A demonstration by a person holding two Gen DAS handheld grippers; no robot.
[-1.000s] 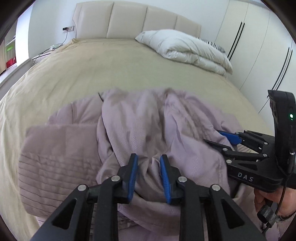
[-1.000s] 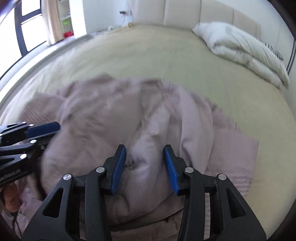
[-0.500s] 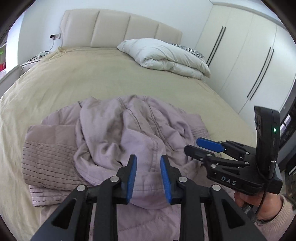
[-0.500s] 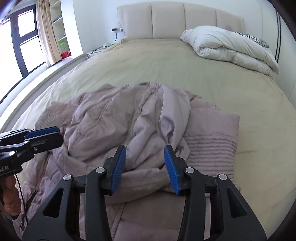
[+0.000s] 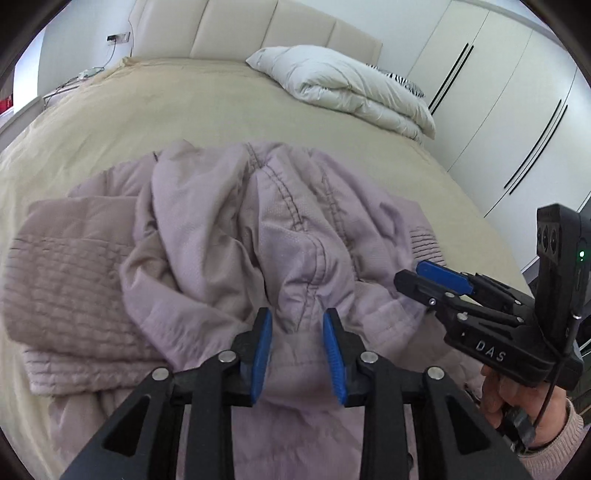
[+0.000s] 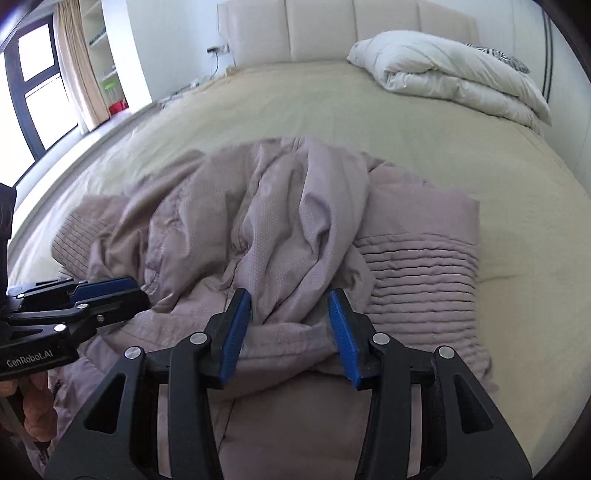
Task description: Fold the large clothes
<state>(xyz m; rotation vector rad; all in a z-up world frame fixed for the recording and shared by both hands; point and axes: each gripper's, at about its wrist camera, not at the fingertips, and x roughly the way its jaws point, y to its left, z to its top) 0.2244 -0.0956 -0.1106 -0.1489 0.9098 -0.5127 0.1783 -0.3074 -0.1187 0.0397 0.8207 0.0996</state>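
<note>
A large lilac quilted jacket [image 5: 229, 236] lies crumpled in a heap on the beige bed; it also shows in the right wrist view [image 6: 280, 229]. Ribbed cuffs or hem panels stick out at its left [image 5: 70, 280] and right [image 6: 421, 273]. My left gripper [image 5: 297, 317] is open, its blue pads hovering either side of a raised fold at the jacket's near edge. My right gripper [image 6: 290, 299] is open and empty just above the near edge of the heap. Each gripper shows from the side in the other's view: the right one [image 5: 424, 275] and the left one [image 6: 129, 291].
The beige bedspread [image 5: 177, 110] stretches beyond the jacket. A folded white duvet [image 5: 343, 88] lies at the far right by the padded headboard [image 6: 354, 29]. White wardrobe doors [image 5: 517, 110] stand to the right, a window and curtain [image 6: 55, 74] to the left.
Both grippers pulled back from the jacket and raised, then came in lower again. The jacket, let fall, settled into a heap. Both jaws stayed open.
</note>
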